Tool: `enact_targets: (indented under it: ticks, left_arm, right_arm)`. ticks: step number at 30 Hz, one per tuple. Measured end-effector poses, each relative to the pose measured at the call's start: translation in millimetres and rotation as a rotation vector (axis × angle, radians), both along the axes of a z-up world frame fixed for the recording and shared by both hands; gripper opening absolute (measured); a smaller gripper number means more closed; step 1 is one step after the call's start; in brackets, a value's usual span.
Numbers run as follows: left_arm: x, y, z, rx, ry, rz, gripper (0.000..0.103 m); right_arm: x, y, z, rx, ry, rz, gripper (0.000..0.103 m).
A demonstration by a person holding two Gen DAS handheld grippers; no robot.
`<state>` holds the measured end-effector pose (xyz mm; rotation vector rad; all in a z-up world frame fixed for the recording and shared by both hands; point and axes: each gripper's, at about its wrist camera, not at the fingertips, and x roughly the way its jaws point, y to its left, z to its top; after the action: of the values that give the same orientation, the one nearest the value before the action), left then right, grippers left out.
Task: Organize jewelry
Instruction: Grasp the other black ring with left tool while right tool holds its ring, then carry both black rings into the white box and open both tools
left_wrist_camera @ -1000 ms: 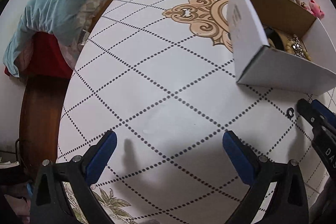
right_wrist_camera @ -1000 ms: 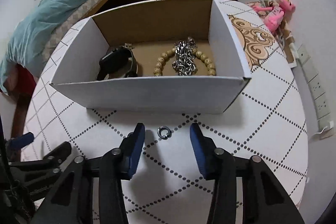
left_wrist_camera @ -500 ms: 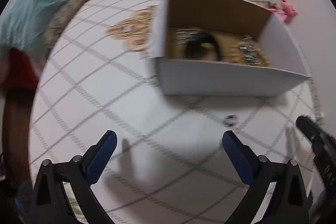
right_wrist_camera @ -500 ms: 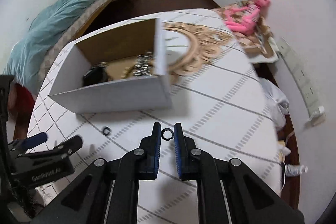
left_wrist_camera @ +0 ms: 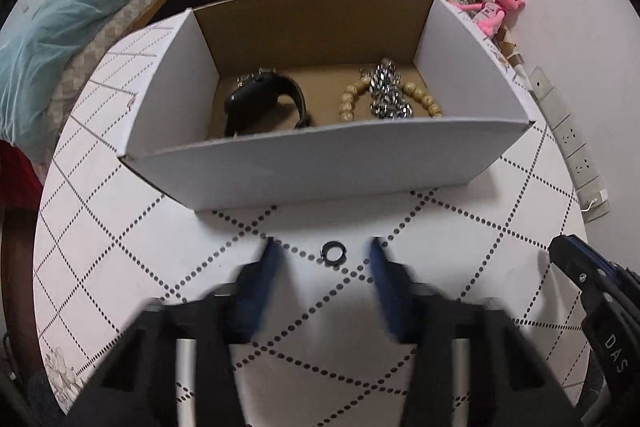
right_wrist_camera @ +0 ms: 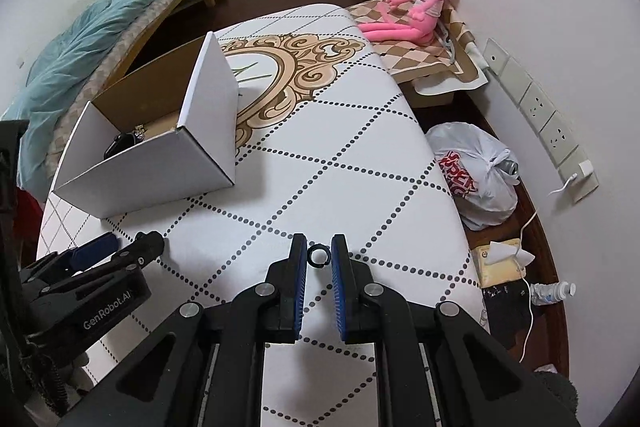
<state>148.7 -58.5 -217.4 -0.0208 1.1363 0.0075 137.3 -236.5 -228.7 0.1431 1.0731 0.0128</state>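
Note:
A small black ring (left_wrist_camera: 324,250) lies on the white dotted tabletop (left_wrist_camera: 120,247) just in front of the white cardboard box (left_wrist_camera: 320,163). My left gripper (left_wrist_camera: 323,247) straddles it; its blurred jaws are closing, and the blue pads stand clear of the ring on both sides. A second black ring (right_wrist_camera: 319,247) sits pinched between the pads of my right gripper (right_wrist_camera: 319,255), held above the table right of the box (right_wrist_camera: 160,163). Inside the box lie a black bracelet (left_wrist_camera: 260,99), a wooden bead bracelet (left_wrist_camera: 348,99) and a silver chain (left_wrist_camera: 388,95).
The right gripper's tip (left_wrist_camera: 568,259) shows at the left wrist view's right edge, and the left gripper (right_wrist_camera: 120,251) sits low left in the right wrist view. A pink plush toy (right_wrist_camera: 416,7), a plastic bag (right_wrist_camera: 476,175) and wall sockets (right_wrist_camera: 532,107) lie beyond the table's right edge.
My left gripper swung round to face the box, and its wide jaws narrowed around the ring on the table. My right gripper shut on the other ring and carried it right, away from the box.

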Motion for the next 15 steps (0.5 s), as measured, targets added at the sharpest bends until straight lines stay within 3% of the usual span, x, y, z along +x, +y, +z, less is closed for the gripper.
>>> enact_targets:
  ticks: [3, 9, 15]
  left_arm:
    - [2.2, 4.3, -0.2, -0.014, -0.002, -0.002, 0.010]
    - [-5.0, 9.3, 2.7, -0.030, -0.019, -0.007, 0.010]
    - [-21.9, 16.0, 35.9, -0.050, -0.087, -0.022, 0.010]
  right_arm:
    - [-0.2, 1.3, 0.0, 0.000, -0.003, -0.002, 0.013]
    - [-0.8, 3.1, 6.8, 0.010, -0.022, 0.002, 0.013]
    - [-5.2, 10.1, 41.3, 0.050, -0.088, 0.032, 0.013]
